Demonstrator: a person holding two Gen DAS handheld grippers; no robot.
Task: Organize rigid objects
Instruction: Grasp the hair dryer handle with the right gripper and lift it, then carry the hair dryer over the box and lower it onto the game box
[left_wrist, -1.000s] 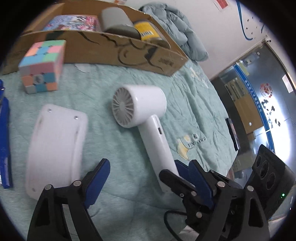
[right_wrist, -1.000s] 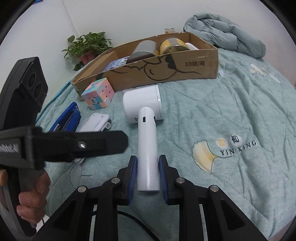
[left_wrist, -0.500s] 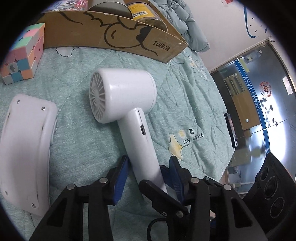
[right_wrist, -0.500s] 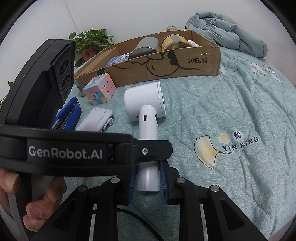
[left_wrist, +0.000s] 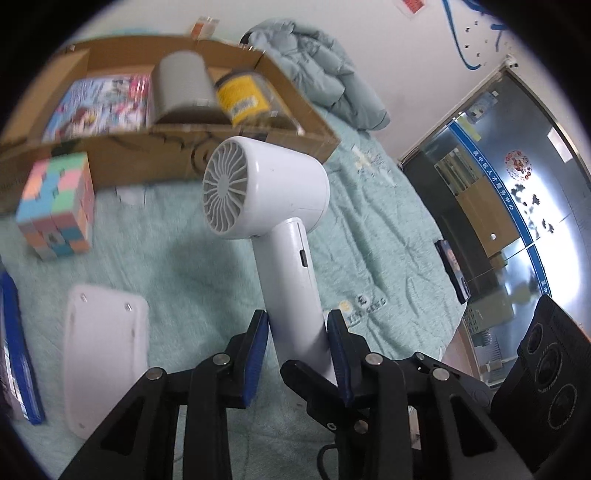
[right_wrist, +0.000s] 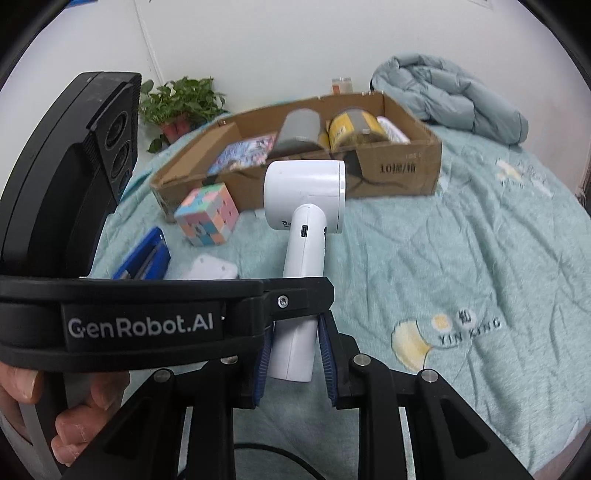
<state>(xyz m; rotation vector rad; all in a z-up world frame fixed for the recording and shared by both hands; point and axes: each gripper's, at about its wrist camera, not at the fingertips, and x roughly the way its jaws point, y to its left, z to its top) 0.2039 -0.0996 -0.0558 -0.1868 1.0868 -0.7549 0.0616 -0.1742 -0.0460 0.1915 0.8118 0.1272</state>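
A white hair dryer (left_wrist: 266, 192) is lifted off the green bedspread, head up, in front of the cardboard box (left_wrist: 122, 158). My left gripper (left_wrist: 295, 350) is shut on its handle. My right gripper (right_wrist: 293, 358) is shut on the same handle lower down; the dryer (right_wrist: 304, 199) shows there too, with the left gripper's body crossing in front. The box (right_wrist: 406, 170) holds a grey cylinder (left_wrist: 181, 88), a yellow jar (left_wrist: 242, 98) and a colourful book (left_wrist: 99, 107).
A pastel puzzle cube (left_wrist: 55, 210), a white curved plastic piece (left_wrist: 103, 354) and a blue stapler (left_wrist: 14, 347) lie on the bedspread left of the dryer. A rolled quilt (right_wrist: 450, 99) and a potted plant (right_wrist: 181, 107) sit at the back.
The left gripper came in from the left and closed on the dryer handle beside the right gripper. Both then lifted the dryer off the bedspread and raised its head toward the box.
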